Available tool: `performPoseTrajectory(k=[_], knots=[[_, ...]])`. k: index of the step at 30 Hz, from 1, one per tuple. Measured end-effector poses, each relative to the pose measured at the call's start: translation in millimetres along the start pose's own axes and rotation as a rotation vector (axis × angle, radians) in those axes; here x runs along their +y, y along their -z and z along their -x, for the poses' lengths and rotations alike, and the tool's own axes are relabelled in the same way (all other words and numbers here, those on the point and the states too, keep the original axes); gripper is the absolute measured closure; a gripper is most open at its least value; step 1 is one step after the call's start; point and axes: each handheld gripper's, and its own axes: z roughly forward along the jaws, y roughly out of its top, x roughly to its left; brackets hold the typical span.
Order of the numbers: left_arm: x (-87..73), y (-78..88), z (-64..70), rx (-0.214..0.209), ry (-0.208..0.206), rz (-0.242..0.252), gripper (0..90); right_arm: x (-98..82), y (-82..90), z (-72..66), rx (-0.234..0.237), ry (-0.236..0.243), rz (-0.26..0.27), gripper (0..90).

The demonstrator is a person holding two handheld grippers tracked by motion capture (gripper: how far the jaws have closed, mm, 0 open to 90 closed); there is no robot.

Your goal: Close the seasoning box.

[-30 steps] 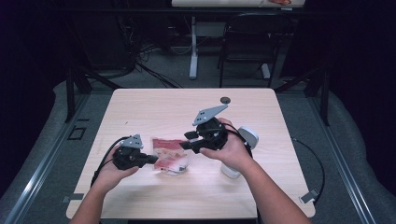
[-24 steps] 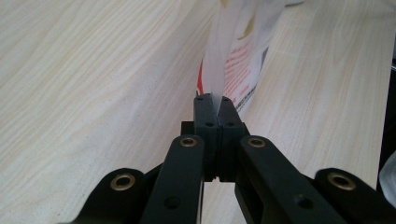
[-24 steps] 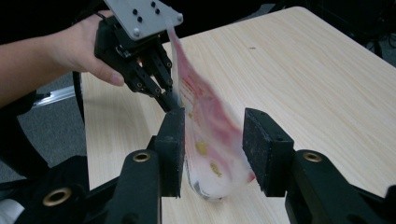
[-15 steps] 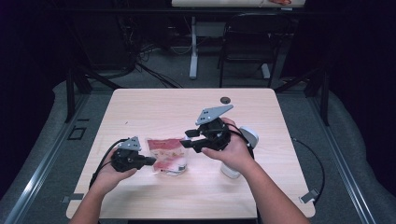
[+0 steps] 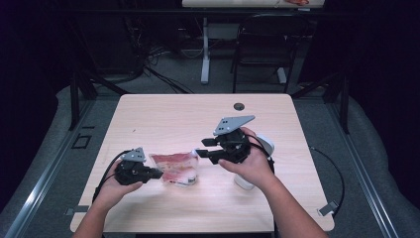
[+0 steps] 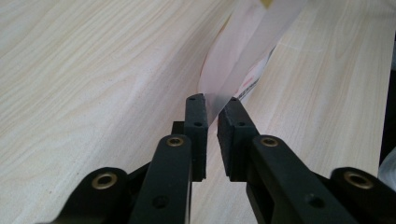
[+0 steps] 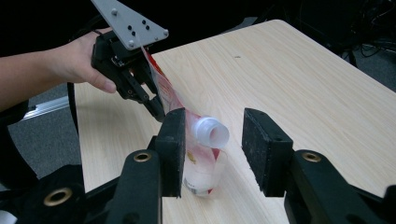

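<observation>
A clear plastic bottle [image 5: 179, 171] with a red label lies on the wooden table [image 5: 198, 114]; its open mouth [image 7: 212, 133] faces my right gripper. A strip of the red label film [image 7: 161, 88] stretches from the bottle to my left gripper [image 5: 159, 172]. In the left gripper view the film [image 6: 243, 56] runs down between the jaws of that gripper [image 6: 212, 107], which have just been opening; a narrow gap shows and the pads do not press on it. My right gripper [image 5: 205, 148] stands open a little right of the bottle, and its wide jaws [image 7: 215, 114] frame the bottle's neck.
A white object [image 5: 265, 144] lies on the table, partly hidden under the right hand. A dark round hole [image 5: 239, 106] sits near the table's far edge. Cables trail from both grippers, and the floor behind holds a chair and table legs.
</observation>
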Motion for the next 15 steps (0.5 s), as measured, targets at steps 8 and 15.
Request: performPoseTrajectory(k=[8, 15], knots=[[-0.8, 5.2, -1.6, 0.001, 0.038, 0.020, 71.8, -5.7, 2.6, 0.3, -0.001, -0.012, -0.005, 59.8], [-1.9, 19.3, -1.9, 0.008, 0.069, 0.054, 63.0, -8.5, 6.9, 0.2, -0.018, -0.019, -0.013, 59.1]])
